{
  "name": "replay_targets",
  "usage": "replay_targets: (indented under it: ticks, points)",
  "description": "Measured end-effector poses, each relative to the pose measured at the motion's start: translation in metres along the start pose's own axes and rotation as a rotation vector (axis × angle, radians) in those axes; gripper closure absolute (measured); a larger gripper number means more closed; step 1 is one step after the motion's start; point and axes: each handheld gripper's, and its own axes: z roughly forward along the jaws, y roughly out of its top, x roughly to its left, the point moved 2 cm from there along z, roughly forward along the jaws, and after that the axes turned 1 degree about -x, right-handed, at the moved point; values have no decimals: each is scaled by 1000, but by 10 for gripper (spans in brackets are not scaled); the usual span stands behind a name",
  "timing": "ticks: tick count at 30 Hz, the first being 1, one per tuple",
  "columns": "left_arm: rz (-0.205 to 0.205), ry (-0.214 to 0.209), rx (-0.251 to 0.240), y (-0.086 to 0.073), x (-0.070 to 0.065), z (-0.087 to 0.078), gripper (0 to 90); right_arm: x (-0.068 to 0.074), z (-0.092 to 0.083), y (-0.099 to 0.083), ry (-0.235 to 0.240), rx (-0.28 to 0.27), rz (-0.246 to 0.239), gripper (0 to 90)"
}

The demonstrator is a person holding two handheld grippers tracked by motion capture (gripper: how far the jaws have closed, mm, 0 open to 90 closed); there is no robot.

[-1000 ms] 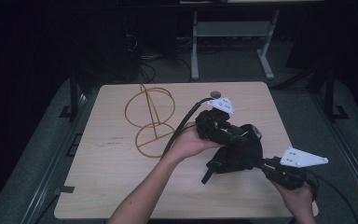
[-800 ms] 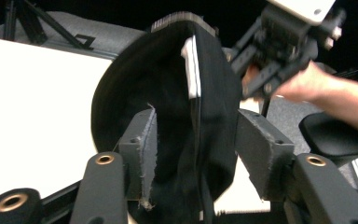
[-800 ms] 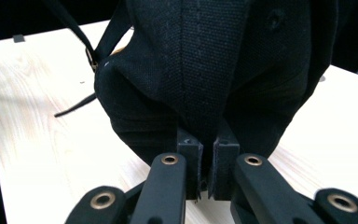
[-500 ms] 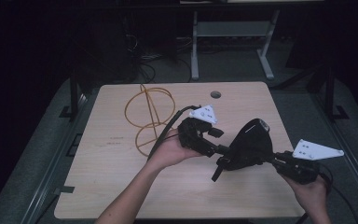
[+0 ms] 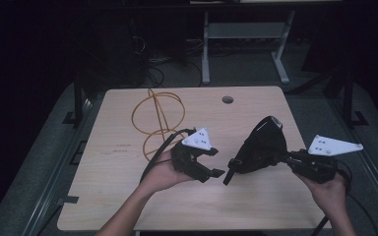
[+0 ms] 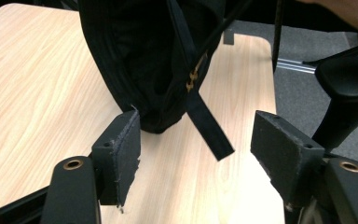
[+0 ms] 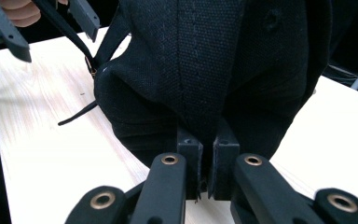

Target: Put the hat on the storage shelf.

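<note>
A black cap [image 5: 263,145] hangs a little above the wooden table [image 5: 128,196], right of centre. My right gripper [image 5: 288,158] is shut on its fabric edge from the right; in the right gripper view the cap [image 7: 205,60] is pinched between the pads of that gripper [image 7: 209,163]. My left gripper [image 5: 215,162] sits just left of the cap, and its jaws have just been opening. In the left gripper view the cap's loose strap [image 6: 207,126] dangles in the gap of this gripper [image 6: 196,149], touching neither pad [image 6: 123,149].
A yellow wire ring frame [image 5: 157,118] stands on the table behind the left hand. A round cable hole [image 5: 228,100] is near the table's far edge. A grey desk frame [image 5: 206,49] stands on the dark floor beyond.
The left gripper has let go of the cap, opened wide and drawn back to the left. The right gripper has carried the cap to the right and lifted it.
</note>
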Motion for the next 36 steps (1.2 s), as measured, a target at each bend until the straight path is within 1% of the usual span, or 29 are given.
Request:
replay_targets:
  ticks: [1, 4, 5, 6, 8, 9, 10, 12, 13, 14, 15, 16, 17, 18, 19, 20, 21, 23, 24, 25, 26, 27, 28, 30, 31, 35, 36]
  points:
    - [0, 0, 0, 0, 0, 0, 323, 0, 0, 0, 0, 0, 0, 851]
    - [-12, 2, -11, -13, -1, -4, 322, -1, 5, 7, 12, 8, -2, 850]
    - [-12, 2, -11, -13, -1, -4, 323, -1, 5, 7, 12, 8, -2, 850]
    - [-8, 11, -5, -17, -1, -6, 323, -1, 7, 8, 15, 8, -4, 850]
    - [-17, 22, -1, -26, -2, -8, 318, -2, 11, 13, 24, 11, -6, 850]
    - [-17, 22, -1, -26, -2, -8, 319, -2, 11, 13, 24, 11, -6, 850]
    - [-13, 25, -1, -30, -3, -9, 319, -2, 13, 18, 31, 13, -10, 850]
    - [-12, 31, -4, -36, -4, -12, 319, -2, 14, 20, 33, 12, -8, 850]
    - [-11, 32, 0, -39, -5, -13, 319, -2, 16, 24, 33, 17, -24, 850]
    - [-6, 43, 4, -44, -6, -15, 319, -2, 18, 26, 36, 19, -27, 851]
    - [-6, 43, 4, -44, -6, -15, 319, -1, 19, 29, 38, 21, -29, 851]
    - [-11, 51, 4, -50, -7, -17, 318, -1, 20, 31, 42, 20, -29, 854]
    - [-11, 51, 4, -50, -7, -17, 317, -1, 20, 31, 42, 20, -29, 854]
    - [-17, 56, 3, -55, -8, -18, 311, 0, 22, 36, 39, 18, -34, 856]
    - [-17, 56, 3, -55, -8, -18, 311, 0, 23, 38, 43, 17, -37, 858]
    - [-24, 65, 1, -59, -9, -20, 310, 1, 25, 40, 43, 14, -40, 859]
    - [-21, 69, 4, -62, -8, -21, 308, 1, 26, 42, 38, 15, -47, 859]
    - [-21, 70, 8, -64, -8, -21, 301, 1, 27, 45, 44, 14, -43, 859]
    - [-24, 76, 11, -68, -9, -22, 298, 1, 29, 51, 54, 12, -49, 858]
    - [-24, 76, 11, -68, -9, -22, 296, 2, 30, 54, 63, 12, -49, 858]
    - [-25, 85, 12, -73, -9, -23, 293, 3, 31, 58, 71, 10, -52, 858]
    - [-25, 85, 12, -73, -9, -23, 290, 3, 31, 58, 71, 10, -52, 858]
    - [-29, 92, 15, -77, -10, -24, 290, 3, 33, 62, 78, 10, -55, 858]
    - [-30, 103, 18, -83, -9, -26, 288, 5, 37, 71, 95, 8, -69, 858]
    - [-37, 107, 19, -85, -9, -26, 287, 5, 39, 75, 98, 7, -75, 858]
    - [-53, 116, 6, -91, -9, -28, 284, 8, 48, 86, 116, 5, -87, 858]
    - [-48, 120, 4, -92, -9, -29, 283, 9, 50, 88, 119, 7, -89, 858]
